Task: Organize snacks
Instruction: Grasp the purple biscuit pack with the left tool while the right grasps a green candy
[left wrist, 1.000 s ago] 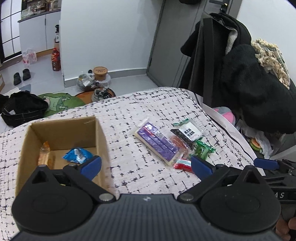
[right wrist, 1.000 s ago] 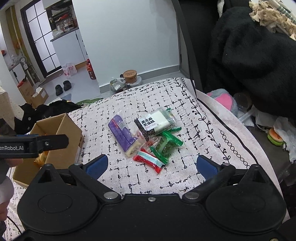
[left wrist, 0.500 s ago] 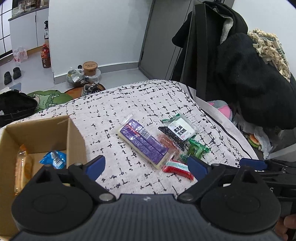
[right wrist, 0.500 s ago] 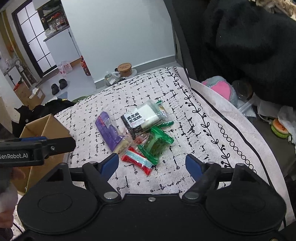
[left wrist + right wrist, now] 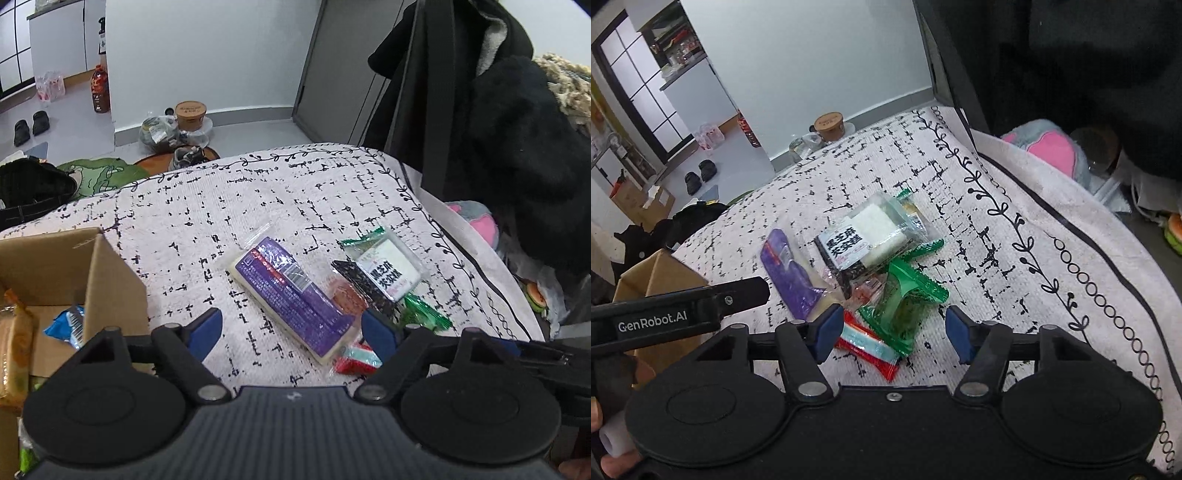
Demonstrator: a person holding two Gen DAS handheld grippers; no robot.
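Task looks partly done, judging by what sits where; box (image 5: 74, 266) at left of the cloth (image 5: 295, 192) already holds at least two snacks: an orange pack (image 5: 14, 343) and a blue pack (image 5: 68, 326); something green shows low in the left corner too, can't tell what.

Left to sort: a pile on the cloth to the right of the box, approx five packs, overlapping; purple pack (image 5: 291, 295), longest, lies nearest the box; white pack w/ black label (image 5: 866, 236) sits on the far side, partly over a black-edged wrapper; green pack (image 5: 901, 306) and red pack (image 5: 868, 345) lie nearest the right claw; a small clear wrapper w/ reddish contents is wedged in the middle, hard to read.

Left claw (image 5: 291, 332): released, nothing between the pads, which straddle the near end of the purple pack from above; no contact that I can see. Right claw (image 5: 890, 332): also released and empty, pads either side of the green and red packs, hovering over them, not gripping.

So maybe a third in, most of the pile yet to go; next pick prob. purple for left, green or red for right.
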